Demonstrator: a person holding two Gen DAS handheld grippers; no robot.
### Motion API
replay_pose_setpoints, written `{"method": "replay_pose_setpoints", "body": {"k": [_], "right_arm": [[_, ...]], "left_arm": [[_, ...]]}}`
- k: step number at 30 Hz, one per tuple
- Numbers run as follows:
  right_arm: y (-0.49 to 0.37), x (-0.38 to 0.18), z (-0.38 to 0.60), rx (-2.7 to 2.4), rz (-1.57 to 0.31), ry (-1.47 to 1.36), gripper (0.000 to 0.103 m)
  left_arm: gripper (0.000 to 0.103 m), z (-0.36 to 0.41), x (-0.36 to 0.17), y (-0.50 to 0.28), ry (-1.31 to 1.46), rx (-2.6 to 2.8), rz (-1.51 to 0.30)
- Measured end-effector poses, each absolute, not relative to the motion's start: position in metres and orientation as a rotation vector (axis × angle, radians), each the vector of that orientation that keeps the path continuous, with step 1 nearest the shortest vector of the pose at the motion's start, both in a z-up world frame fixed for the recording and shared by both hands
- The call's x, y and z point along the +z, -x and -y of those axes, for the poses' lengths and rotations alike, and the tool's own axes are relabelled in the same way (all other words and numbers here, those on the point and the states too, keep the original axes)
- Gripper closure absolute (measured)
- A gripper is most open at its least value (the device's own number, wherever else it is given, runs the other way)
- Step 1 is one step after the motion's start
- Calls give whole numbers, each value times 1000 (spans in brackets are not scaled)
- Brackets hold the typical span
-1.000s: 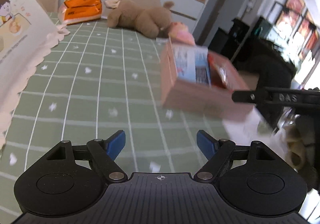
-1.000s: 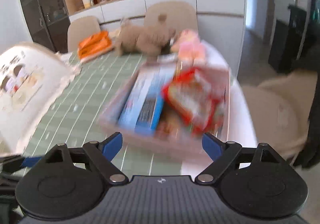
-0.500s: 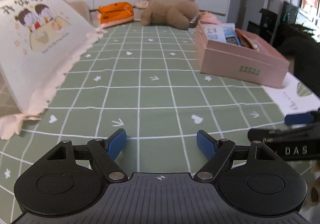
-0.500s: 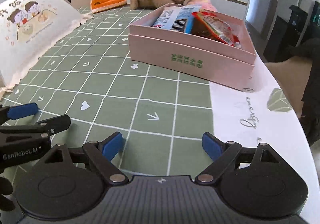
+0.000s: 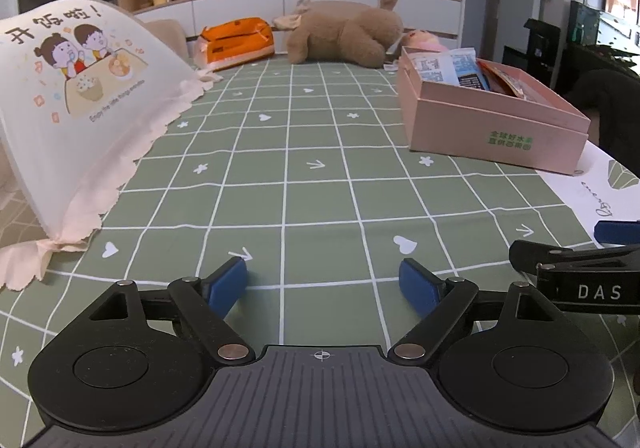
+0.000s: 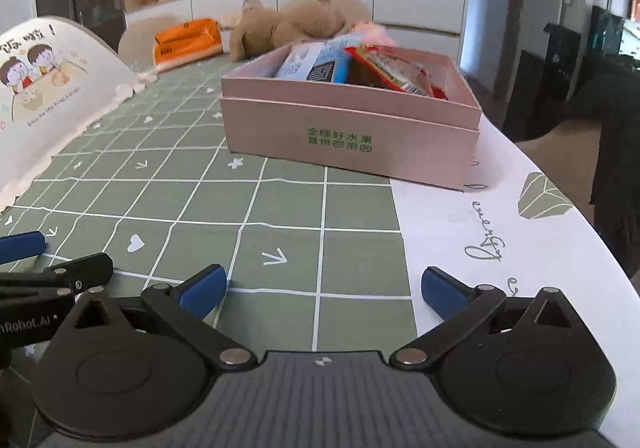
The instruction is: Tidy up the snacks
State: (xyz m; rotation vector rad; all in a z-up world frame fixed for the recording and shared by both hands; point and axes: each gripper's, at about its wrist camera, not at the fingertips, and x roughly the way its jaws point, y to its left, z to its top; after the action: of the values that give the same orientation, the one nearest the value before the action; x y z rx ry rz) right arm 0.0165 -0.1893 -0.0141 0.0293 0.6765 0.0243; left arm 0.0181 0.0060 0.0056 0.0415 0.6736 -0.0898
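Note:
A pink box with green print stands on the green checked tablecloth at the right; it also shows in the right wrist view. Inside lie a blue-and-white snack pack and a red snack bag. My left gripper is open and empty, low over the cloth near the front edge. My right gripper is open and empty, low over the cloth just in front of the box. Each gripper shows at the edge of the other's view.
A white food cover with a cartoon print stands at the left. An orange tissue pack and a brown plush toy lie at the far end. The table's white right edge curves off near a dark chair.
Both grippers have drawn back from the box and come down low over the front of the table. The box now stands still, farther away. Both stay open.

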Motion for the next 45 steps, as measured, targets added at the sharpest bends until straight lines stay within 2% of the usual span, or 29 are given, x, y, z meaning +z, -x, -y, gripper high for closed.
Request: {"method": "replay_pose_setpoints", "body": {"k": [45], "right_arm": [[-14, -15, 184, 23, -663, -31, 0]], "left_arm": [[15, -5, 5, -20, -41, -104, -665]]}}
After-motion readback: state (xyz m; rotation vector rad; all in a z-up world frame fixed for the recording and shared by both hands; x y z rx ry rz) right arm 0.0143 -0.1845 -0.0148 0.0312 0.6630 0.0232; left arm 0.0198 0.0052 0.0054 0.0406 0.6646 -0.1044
